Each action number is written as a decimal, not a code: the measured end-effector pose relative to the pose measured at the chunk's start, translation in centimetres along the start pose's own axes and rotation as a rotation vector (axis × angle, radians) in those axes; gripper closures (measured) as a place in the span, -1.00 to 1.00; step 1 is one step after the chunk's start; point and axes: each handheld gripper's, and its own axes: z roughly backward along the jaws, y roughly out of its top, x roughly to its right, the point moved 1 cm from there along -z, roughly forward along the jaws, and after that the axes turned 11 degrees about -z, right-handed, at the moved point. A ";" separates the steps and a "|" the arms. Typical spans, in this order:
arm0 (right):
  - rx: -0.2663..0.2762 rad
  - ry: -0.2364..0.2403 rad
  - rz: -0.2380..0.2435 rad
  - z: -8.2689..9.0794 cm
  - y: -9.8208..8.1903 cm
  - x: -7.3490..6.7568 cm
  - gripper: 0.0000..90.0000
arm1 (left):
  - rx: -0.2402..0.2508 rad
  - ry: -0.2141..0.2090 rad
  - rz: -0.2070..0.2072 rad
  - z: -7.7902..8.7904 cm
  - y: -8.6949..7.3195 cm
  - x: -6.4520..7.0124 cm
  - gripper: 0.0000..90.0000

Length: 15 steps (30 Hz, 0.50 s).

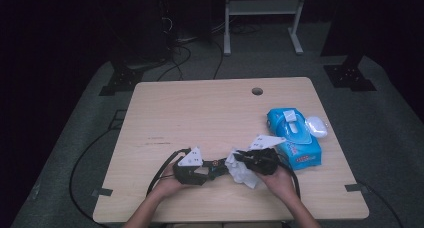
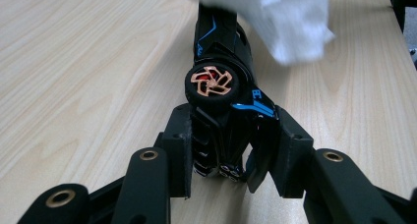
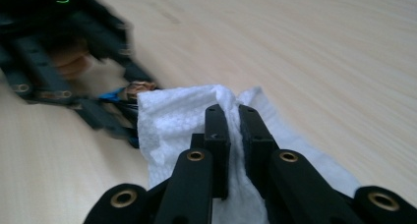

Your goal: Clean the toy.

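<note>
High view: on the wooden worktop (image 1: 200,113) sits a blue wipes pack (image 1: 294,137) at the right — its print too small to read. Near the front edge, the left gripper (image 1: 212,167) clamps a black toy car (image 2: 223,101) with blue stripes and a copper-spoked wheel. Just beside it, the right gripper (image 3: 235,123) pinches a white wipe (image 3: 172,121) draped against the car's far end.

Blue wipes pack (image 1: 294,138) — lid seemingly open — on wooden table (image 1: 200,113).
</note>
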 end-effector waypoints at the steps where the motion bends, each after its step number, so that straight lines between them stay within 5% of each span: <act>1: 0.003 -0.038 0.002 0.5 -0.1 0.6 0.85 | 0.002 -0.001 0.000 0.0 0.0 0.0 0.30; 5: 0.011 -0.067 -0.067 1.9 -0.8 2.7 0.85 | 0.002 -0.001 0.000 0.0 -0.1 0.0 0.30; 10: 0.020 0.013 -0.056 1.2 -0.5 1.3 0.85 | 0.001 -0.001 -0.001 0.0 0.0 0.0 0.30; 12: 0.003 0.002 -0.024 0.7 -0.5 0.9 0.85 | 0.003 -0.002 0.004 0.0 -0.1 0.0 0.30; 15: 0.005 -0.010 -0.057 1.0 -0.6 1.8 0.85 | 0.001 -0.001 -0.001 0.1 -0.1 -0.1 0.30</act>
